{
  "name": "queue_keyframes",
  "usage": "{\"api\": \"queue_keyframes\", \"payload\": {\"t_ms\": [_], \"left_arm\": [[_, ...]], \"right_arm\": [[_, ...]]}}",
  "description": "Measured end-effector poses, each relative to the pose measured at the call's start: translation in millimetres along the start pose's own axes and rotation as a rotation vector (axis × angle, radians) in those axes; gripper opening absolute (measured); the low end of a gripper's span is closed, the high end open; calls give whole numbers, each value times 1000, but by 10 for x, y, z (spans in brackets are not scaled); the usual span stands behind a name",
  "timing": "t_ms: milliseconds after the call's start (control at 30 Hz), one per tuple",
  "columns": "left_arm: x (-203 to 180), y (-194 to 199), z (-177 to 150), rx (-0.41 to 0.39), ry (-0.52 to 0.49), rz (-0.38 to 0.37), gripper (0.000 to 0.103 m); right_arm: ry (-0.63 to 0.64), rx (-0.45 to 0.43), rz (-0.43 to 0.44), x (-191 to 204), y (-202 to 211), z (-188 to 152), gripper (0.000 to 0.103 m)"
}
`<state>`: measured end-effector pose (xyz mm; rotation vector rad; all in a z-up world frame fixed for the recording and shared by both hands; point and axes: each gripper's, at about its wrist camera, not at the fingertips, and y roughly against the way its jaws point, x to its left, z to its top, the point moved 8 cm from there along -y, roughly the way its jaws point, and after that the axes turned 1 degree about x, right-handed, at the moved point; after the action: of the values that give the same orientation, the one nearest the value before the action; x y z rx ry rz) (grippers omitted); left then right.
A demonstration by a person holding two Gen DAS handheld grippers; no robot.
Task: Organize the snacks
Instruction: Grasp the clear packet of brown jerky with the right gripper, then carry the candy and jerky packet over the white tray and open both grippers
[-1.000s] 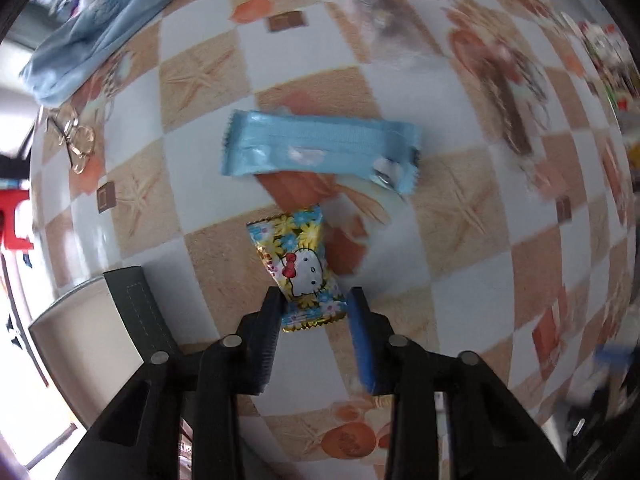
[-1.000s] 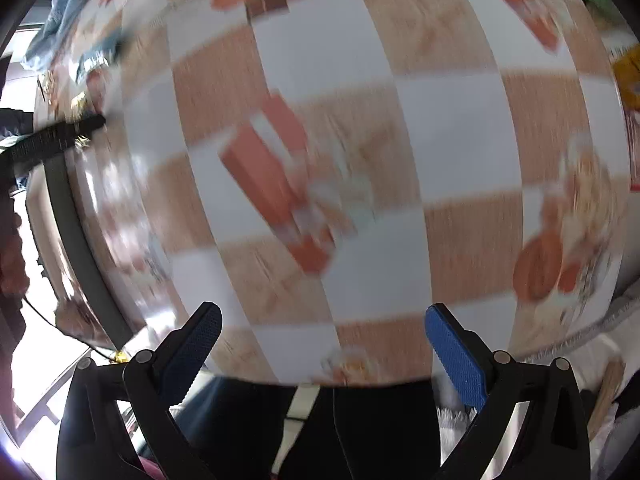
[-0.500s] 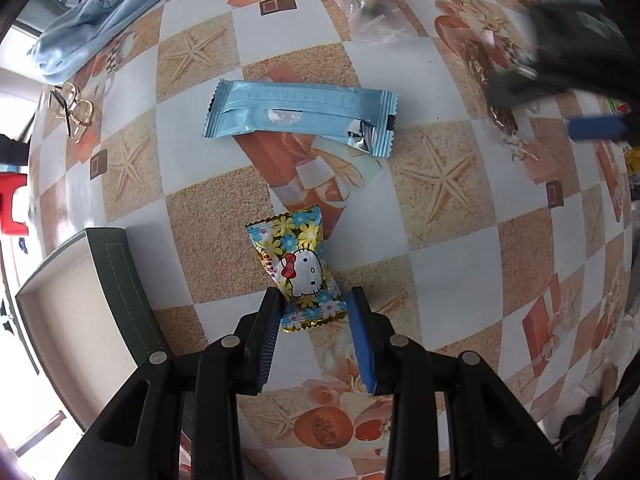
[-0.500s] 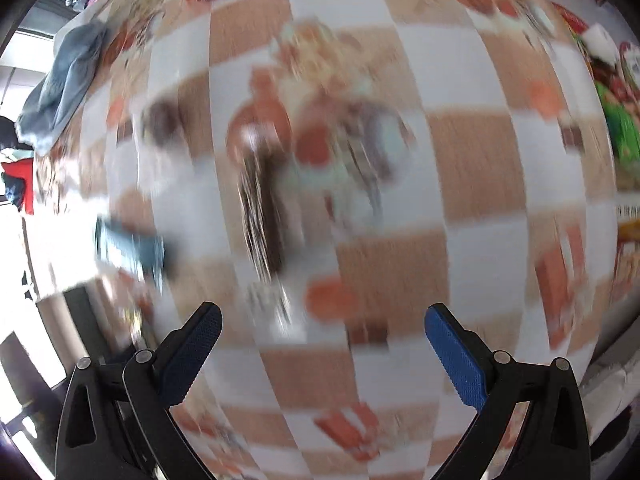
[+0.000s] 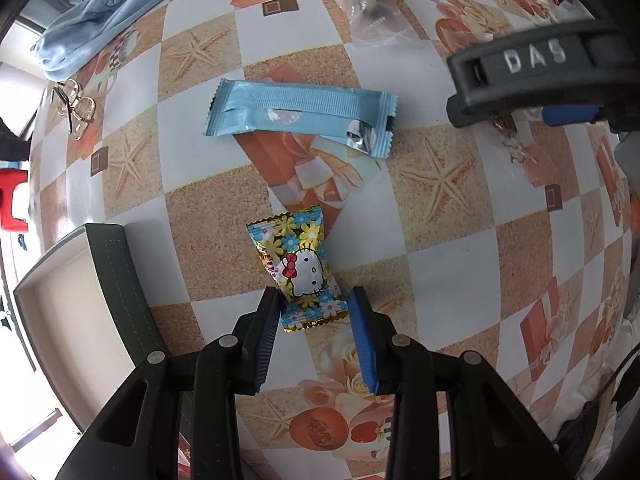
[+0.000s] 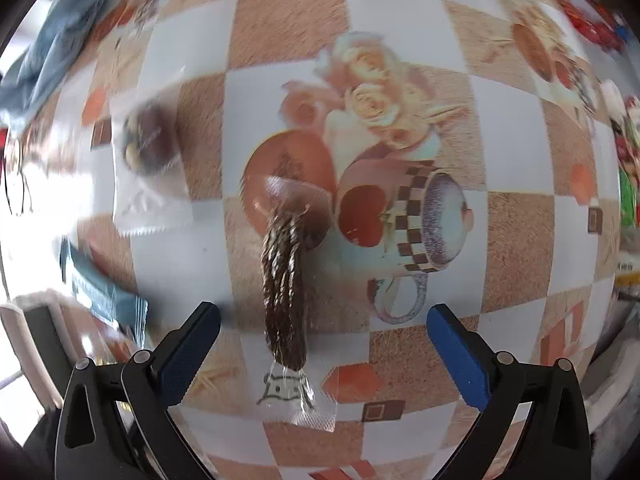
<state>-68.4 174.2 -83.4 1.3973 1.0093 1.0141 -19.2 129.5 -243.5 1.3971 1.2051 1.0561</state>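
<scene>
My left gripper is shut on the near end of a small Hello Kitty candy packet held over the patterned tablecloth. A long light-blue wrapped bar lies beyond it. My right gripper is open over a brown twisted snack in a clear wrapper, which lies between its spread fingers. The right gripper also shows in the left wrist view at the upper right. A clear bag with a dark round snack lies to the left in the right wrist view.
A dark-rimmed box with a pale inside stands at the left near the table edge. A blue cloth and eyeglasses lie at the far left. A clear snack bag lies at the back. Colourful packets sit at the right.
My right gripper has swung across the table and now hovers over the brown twisted snack, still open. My left gripper keeps its hold on the candy packet and has barely moved.
</scene>
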Motion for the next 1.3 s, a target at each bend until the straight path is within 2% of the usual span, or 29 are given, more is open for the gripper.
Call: {"api": "queue_keyframes", "payload": {"t_ms": [67, 100, 167, 200, 233, 367, 433, 567, 700, 900, 1100, 1300], "left_arm": [[-49, -4, -38, 2, -20, 2, 38], [-78, 1, -78, 3, -29, 2, 37], [-129, 4, -144, 12, -40, -5, 37], [-145, -1, -198, 18, -42, -9, 37], [-162, -7, -266, 26, -43, -15, 36], [-216, 24, -523, 36, -48, -37, 36], [-249, 60, -660, 40, -54, -55, 36], [-297, 168, -873, 38, -72, -78, 36], [-299, 322, -988, 21, -85, -90, 36], [-238, 584, -993, -32, -96, -86, 34], [-180, 802, -1010, -89, -77, -94, 34], [50, 961, -964, -129, -44, -96, 34]], "right_arm": [[35, -15, -11, 57, 10, -68, 100], [53, -30, -15, 73, 42, -159, 93], [105, -63, -21, 214, 99, -291, 75], [131, -77, -24, 251, 140, -326, 54], [147, -81, -28, 273, 157, -356, 45], [157, -45, 31, 344, 67, -736, 45], [137, -17, 97, 344, 17, -1028, 45], [112, 32, 140, 299, -91, -1527, 45], [58, 82, 193, 265, -145, -2044, 45], [-48, 109, 282, 232, -70, -2487, 45], [-95, 101, 336, 254, 106, -2572, 45], [-69, 59, 336, 378, 279, -2421, 45]]}}
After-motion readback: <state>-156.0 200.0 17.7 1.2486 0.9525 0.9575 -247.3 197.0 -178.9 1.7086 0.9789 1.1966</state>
